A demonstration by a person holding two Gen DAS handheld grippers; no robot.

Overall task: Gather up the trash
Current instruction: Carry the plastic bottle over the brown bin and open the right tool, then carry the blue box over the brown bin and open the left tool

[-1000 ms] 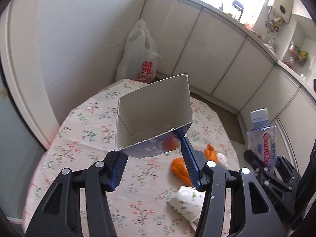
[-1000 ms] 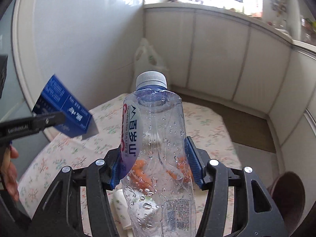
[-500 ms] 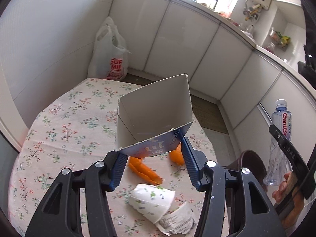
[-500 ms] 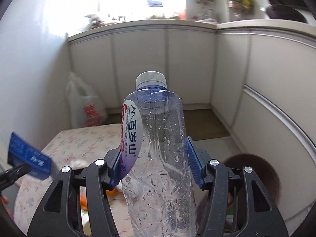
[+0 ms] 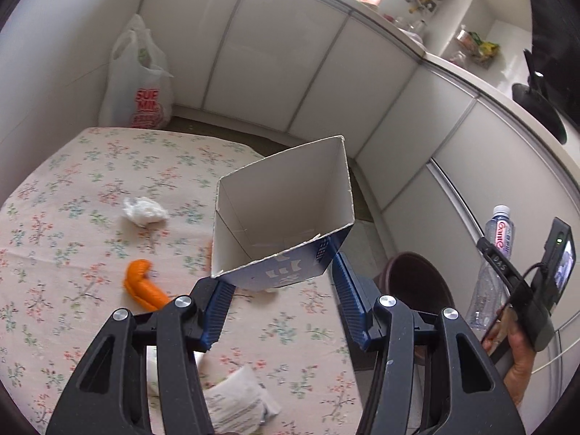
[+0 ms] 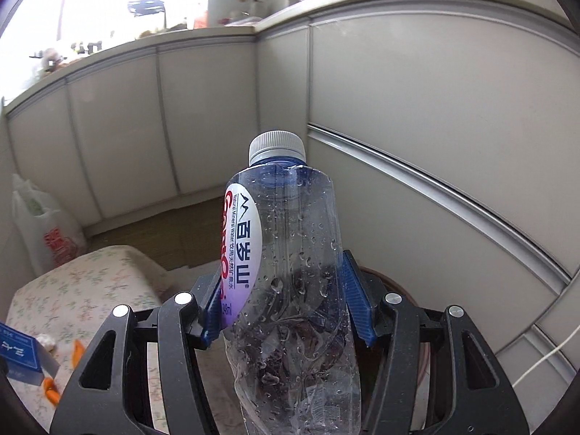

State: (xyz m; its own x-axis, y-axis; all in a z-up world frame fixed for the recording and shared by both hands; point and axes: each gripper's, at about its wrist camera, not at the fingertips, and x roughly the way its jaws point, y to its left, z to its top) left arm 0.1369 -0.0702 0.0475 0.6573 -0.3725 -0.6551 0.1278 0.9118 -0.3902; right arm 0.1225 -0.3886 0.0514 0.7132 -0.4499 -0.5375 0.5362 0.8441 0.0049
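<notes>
My left gripper is shut on an open blue-and-white carton, held above the floral table near its right edge. My right gripper is shut on a clear plastic water bottle with a grey cap, held upright over a dark round bin on the floor. The bottle and bin also show in the left wrist view, right of the table. On the table lie orange peel, a crumpled tissue and crumpled paper.
A white plastic bag with red print stands on the floor behind the table. White cabinet fronts curve around the room, close behind the bin. A white cable hangs at the lower right.
Both grippers have swung right. The bottle has moved from beside the table to over the bin. The carton now sits at the table's right edge, and the tissue has come into view.
</notes>
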